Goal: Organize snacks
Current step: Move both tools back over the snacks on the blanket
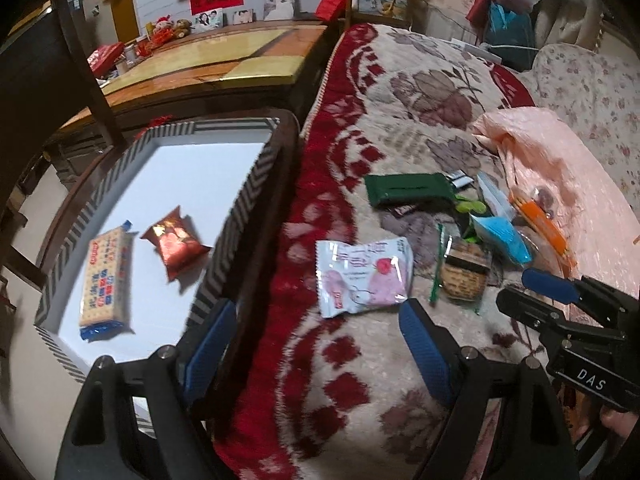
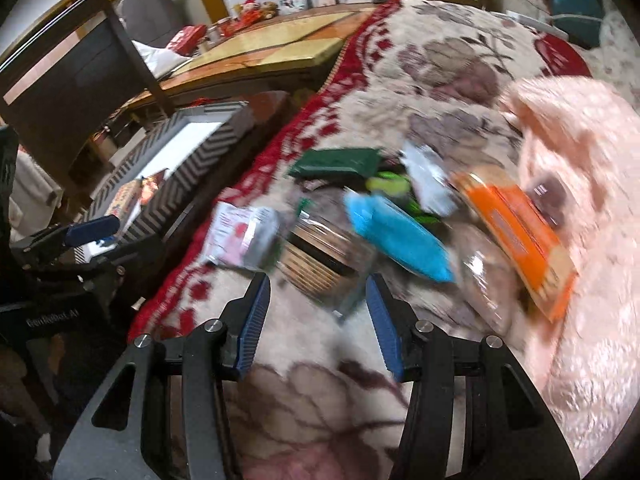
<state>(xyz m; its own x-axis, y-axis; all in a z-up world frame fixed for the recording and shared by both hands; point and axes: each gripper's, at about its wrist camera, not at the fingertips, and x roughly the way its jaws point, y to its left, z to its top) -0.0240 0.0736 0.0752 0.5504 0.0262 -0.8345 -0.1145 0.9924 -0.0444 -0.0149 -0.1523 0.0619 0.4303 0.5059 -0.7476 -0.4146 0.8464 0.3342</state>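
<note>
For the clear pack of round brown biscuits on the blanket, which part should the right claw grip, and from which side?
Probably grip the clear pack of round brown biscuits across its narrow width at the near end, coming from the near side with the right claw. It lies flat, lengthwise towards the open claw.

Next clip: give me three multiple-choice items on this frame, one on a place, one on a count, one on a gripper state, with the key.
1. Where does the pink-and-white packet lie?
A. in the tray
B. on the blanket
C. on the wooden table

2. How many snacks lie in the tray?
A. two
B. four
C. none

3. How does the left gripper stand?
A. shut on a packet
B. open, holding nothing
C. out of view

Key: 1 B, it rests on the blanket, right of the tray. 2 A, only the cracker pack and the red packet lie inside. 3 B, its blue pads stand wide apart with nothing between.
</note>
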